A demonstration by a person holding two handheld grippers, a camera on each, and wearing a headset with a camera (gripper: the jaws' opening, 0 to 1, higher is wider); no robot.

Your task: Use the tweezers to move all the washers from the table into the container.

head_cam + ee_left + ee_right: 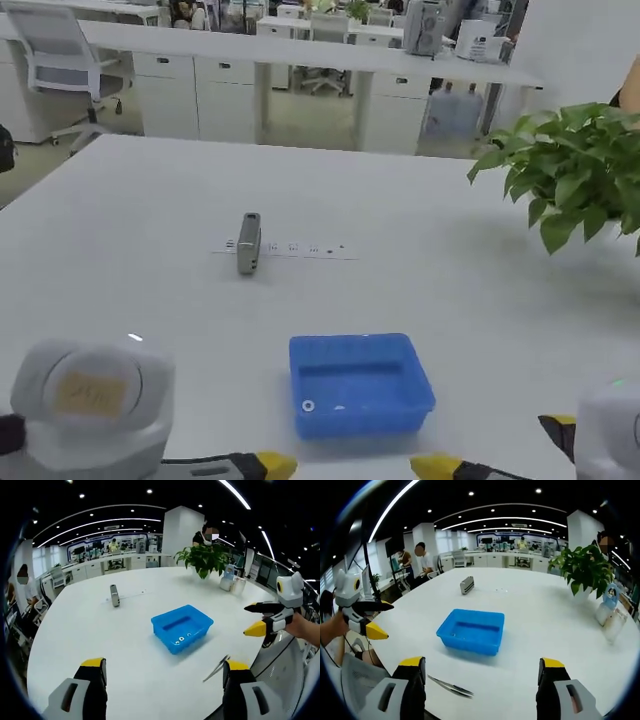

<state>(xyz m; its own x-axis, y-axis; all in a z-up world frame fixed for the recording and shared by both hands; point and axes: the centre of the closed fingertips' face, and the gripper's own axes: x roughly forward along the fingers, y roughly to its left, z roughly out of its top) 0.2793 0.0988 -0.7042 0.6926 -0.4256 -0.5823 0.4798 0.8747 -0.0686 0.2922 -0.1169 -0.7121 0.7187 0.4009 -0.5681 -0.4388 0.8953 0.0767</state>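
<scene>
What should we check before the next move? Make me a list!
1. Left gripper open and empty: ok.
2. Right gripper open and empty: ok.
3. Tweezers lying free on the table between the grippers: ok.
4. Container upright, open, washers inside: ok.
5. More washers left on the table: cannot tell; the specks by the grey box are too small.

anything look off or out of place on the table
Nothing is spilled or damaged. The blue plastic container sits upright with small metal washers inside. The one loose item is the thin metal tweezers, lying near the edge of the white table, apart from the open left gripper and right gripper.
</scene>
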